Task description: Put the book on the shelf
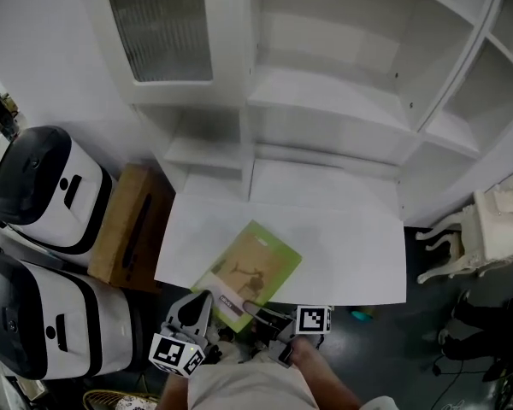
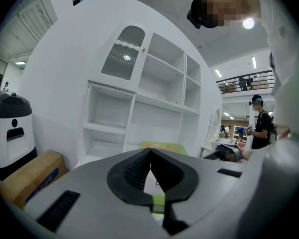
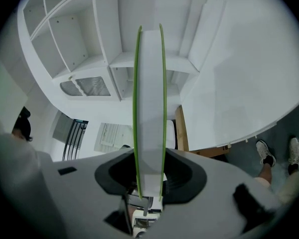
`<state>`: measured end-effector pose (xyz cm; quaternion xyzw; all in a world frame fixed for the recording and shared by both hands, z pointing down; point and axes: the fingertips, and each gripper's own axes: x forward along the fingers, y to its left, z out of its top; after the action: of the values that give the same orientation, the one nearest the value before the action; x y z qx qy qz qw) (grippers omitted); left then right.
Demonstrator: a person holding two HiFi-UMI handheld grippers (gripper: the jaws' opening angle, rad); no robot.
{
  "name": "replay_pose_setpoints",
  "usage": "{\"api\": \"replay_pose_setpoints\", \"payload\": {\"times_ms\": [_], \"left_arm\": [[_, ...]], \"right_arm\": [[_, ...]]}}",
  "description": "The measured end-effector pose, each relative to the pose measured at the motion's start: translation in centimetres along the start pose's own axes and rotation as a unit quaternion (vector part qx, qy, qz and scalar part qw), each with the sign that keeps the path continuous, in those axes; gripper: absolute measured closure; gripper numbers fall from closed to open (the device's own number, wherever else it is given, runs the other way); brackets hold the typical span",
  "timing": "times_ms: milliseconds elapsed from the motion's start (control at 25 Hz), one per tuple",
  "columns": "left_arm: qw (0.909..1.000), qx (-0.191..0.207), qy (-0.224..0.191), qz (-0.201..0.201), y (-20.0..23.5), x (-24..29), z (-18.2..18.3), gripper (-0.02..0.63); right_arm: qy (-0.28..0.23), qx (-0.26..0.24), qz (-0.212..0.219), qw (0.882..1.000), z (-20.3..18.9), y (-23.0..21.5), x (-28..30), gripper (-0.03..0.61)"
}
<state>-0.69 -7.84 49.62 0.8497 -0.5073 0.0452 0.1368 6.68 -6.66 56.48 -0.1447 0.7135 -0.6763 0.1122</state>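
one book [image 3: 149, 98] clamped in right gripper [image 3: 149, 176]

Counted in head view: there was 1 green book [image 1: 250, 272], 2 grippers (left gripper [image 1: 203, 301], right gripper [image 1: 253, 307]), 2 black-and-white machines [image 1: 43, 186] [image 1: 51, 314], 1 cardboard box [image 1: 132, 225], 1 white shelf unit [image 1: 325, 101], 1 white tabletop [image 1: 342, 254], 1 white carved-leg furniture piece [image 1: 466, 237]

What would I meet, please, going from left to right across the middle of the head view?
upper black-and-white machine → cardboard box → green book → white carved-leg furniture
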Motion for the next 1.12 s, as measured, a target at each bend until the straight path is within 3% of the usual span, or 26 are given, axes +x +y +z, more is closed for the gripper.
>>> {"api": "replay_pose_setpoints", "payload": {"times_ms": [80, 560, 720, 1120], "left_arm": [[0.9999, 0.006, -0.002, -0.009, 1.2, 0.5, 0.6, 0.604], [0.9981, 0.025, -0.022, -0.052, 9.0, 2.1, 5.2, 0.604], [0.9978, 0.025, -0.026, -0.055, 11.8, 2.2, 5.9, 0.604], [0.9976, 0.022, -0.024, -0.061, 17.5, 1.7, 6.3, 0.604]], "right_arm": [[-0.004, -0.008, 0.013, 1.0, 0.7, 0.7, 1.4, 0.43], [-0.003, -0.036, -0.002, 0.999, 3.6, 1.6, 9.7, 0.43], [-0.013, -0.017, -0.003, 1.0, 4.9, 2.0, 12.7, 0.43], [-0.032, -0.024, -0.012, 0.999, 7.8, 2.7, 18.6, 0.43]]}}
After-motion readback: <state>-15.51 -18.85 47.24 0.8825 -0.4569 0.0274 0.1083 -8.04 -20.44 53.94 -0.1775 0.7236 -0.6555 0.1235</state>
